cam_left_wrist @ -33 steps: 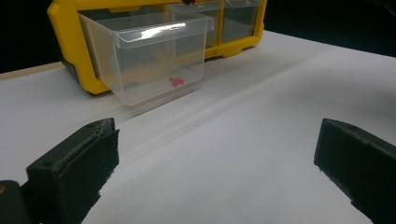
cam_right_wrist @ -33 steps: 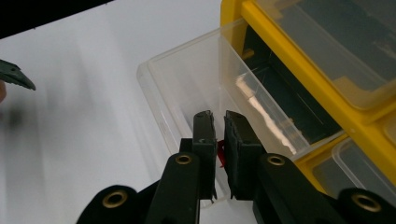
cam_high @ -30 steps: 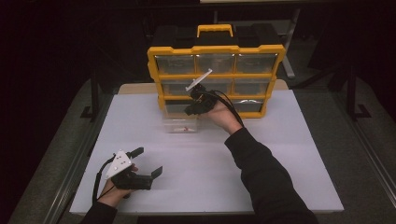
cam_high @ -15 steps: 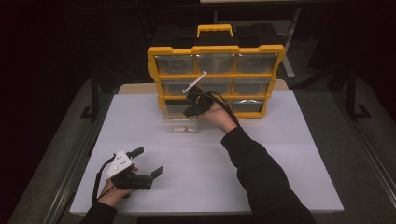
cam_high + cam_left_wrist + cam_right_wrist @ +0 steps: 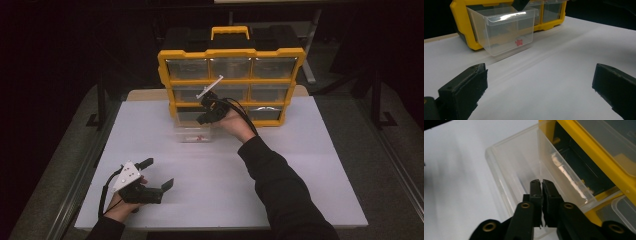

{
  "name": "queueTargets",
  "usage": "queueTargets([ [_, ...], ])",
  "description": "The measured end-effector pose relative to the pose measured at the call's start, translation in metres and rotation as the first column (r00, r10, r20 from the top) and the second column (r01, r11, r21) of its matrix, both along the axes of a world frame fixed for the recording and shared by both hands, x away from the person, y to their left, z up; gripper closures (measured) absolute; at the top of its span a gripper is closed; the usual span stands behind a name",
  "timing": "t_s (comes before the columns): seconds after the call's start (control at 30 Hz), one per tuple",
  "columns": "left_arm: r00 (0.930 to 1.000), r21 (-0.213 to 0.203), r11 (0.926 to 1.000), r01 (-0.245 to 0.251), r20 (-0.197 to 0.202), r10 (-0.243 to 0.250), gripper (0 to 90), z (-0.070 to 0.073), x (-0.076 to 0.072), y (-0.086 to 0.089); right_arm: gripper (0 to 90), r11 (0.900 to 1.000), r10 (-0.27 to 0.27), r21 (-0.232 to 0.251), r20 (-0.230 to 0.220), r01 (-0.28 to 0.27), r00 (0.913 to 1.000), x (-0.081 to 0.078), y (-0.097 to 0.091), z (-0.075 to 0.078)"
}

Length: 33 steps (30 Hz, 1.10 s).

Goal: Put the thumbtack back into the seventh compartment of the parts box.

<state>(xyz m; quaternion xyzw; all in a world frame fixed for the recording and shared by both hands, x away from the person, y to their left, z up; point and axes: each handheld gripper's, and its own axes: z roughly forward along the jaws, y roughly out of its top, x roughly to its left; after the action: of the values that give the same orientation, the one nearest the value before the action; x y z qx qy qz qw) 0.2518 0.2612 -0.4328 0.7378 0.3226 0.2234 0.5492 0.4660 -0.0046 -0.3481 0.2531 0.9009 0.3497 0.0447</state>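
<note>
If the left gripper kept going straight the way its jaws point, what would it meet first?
Probably the clear drawer pulled out of the yellow organizer. The left gripper points over bare table toward it; the line may pass slightly to the drawer's right.

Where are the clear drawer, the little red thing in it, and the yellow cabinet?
clear drawer (image 5: 506, 32), left gripper view, front wall.
red thing (image 5: 519, 42), left gripper view, its middle.
yellow cabinet (image 5: 231, 52), high view, top frame.

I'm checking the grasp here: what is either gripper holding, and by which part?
Right gripper: fingers shut above the pulled-out clear drawer; whether they pinch anything cannot be told. Left gripper: open above the table, holding nothing.
</note>
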Motion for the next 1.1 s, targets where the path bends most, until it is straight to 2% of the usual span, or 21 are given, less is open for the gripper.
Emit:
queueTargets([
  [0.07,1.0000,-0.001,1.0000,-0.003,-0.004,0.003,0.0,0.000,-0.001,0.001,89.2,0.9999,0.012,0.006,0.010,-0.012,0.9999,-0.002,0.000,0.002],
  [0.13,1.0000,0.008,1.0000,-0.005,0.003,0.005,0.0,0.000,-0.002,0.002,89.3,0.9996,0.020,0.018,0.004,-0.020,0.9998,-0.005,0.000,0.005],
  [0.2,0.9999,-0.002,0.9999,-0.015,-0.004,0.015,0.0,0.000,-0.003,0.003,89.3,0.9991,0.031,0.029,-0.003,-0.031,0.9995,-0.008,0.001,0.007],
  [0.33,0.9999,0.005,0.9998,-0.017,0.002,0.017,0.0,0.000,-0.004,0.005,89.3,0.9980,0.051,0.037,-0.002,-0.051,0.9987,-0.015,0.003,0.009],
  [0.5,0.9998,0.002,0.9999,-0.017,-0.005,0.017,0.0,0.000,-0.004,0.004,89.3,0.9968,0.068,0.044,-0.021,-0.067,0.9975,-0.025,0.009,0.008],
  [0.7,0.9998,-0.001,0.9999,-0.017,0.005,0.017,0.0,0.000,-0.003,0.004,89.3,0.9947,0.097,0.034,-0.009,-0.097,0.9952,-0.031,0.015,0.002],
  [1.1,0.9999,0.003,0.9999,-0.014,0.004,0.014,0.0,0.000,-0.003,0.004,89.3,0.9949,0.100,0.019,-0.024,-0.099,0.9947,-0.032,0.018,-0.014],
])
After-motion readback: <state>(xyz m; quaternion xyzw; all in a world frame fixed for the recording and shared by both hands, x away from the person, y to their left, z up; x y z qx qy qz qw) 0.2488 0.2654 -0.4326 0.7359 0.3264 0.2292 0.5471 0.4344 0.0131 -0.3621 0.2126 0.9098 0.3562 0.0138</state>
